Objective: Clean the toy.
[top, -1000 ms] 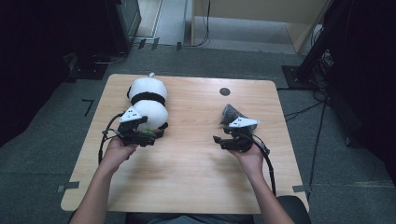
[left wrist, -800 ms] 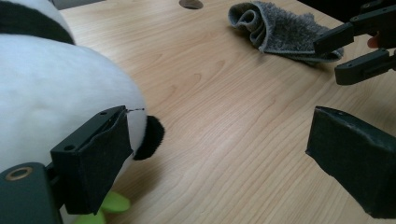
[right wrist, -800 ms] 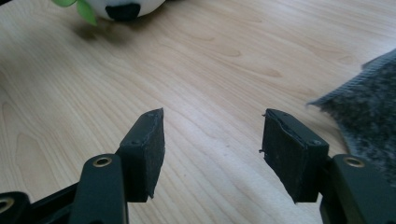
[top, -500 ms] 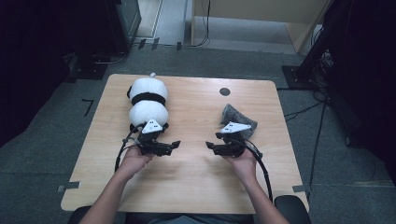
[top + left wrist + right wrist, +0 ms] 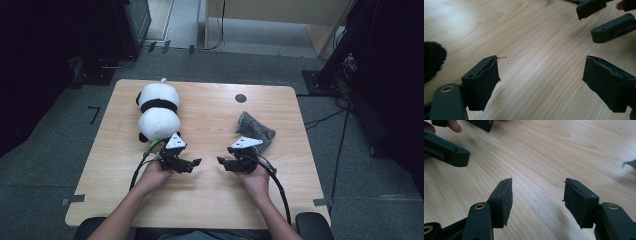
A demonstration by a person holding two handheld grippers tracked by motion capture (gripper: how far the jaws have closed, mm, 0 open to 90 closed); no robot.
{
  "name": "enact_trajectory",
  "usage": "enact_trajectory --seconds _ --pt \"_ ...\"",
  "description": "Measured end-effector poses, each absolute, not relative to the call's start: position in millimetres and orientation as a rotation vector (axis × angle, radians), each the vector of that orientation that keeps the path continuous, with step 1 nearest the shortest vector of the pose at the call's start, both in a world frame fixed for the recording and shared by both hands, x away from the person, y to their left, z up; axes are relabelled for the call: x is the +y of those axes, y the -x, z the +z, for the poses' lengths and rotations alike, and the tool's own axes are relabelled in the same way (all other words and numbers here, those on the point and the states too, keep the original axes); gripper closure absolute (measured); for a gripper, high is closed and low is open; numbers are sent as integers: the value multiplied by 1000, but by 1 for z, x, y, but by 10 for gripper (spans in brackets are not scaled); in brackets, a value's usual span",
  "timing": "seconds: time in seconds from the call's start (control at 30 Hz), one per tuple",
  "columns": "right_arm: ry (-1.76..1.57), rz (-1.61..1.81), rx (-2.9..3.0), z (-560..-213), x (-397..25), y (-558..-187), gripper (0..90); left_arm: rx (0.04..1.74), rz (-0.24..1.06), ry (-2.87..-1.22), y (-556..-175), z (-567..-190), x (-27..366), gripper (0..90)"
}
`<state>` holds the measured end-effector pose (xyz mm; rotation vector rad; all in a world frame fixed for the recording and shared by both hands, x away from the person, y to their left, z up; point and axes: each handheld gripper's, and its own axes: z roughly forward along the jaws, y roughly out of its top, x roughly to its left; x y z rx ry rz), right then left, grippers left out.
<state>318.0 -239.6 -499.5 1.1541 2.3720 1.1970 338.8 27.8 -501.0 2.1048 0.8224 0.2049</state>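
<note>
Both tongs, left gripper (image 5: 196, 162) and right gripper (image 5: 220, 161), rest spread and empty, tips facing, the panda plush (image 5: 157, 111) behind the left and the grey cloth (image 5: 256, 128) behind the right, seemingly awaiting pickup.

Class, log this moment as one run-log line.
left gripper: open, empty | right gripper: open, empty | panda plush: lying on table | grey cloth: beside right gripper

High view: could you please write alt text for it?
A person's two open grippers, left and right, face each other low over a wooden table. A plush panda lies beyond the left, a grey cloth beyond the right.
</note>
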Motion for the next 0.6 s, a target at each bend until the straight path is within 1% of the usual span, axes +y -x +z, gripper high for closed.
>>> enact_trajectory --seconds 0.23,0.37,0.6 --pt "-1140 1165 2380 -508 -233 -318 403 802 212 -2156 -338 -512 21 132" --pt "-1151 1136 2364 -515 -230 -318 397 770 253 -2190 -336 -516 18 132" --pt "-1123 1097 2331 -522 -223 -316 386 793 240 -2190 -338 -517 20 133"
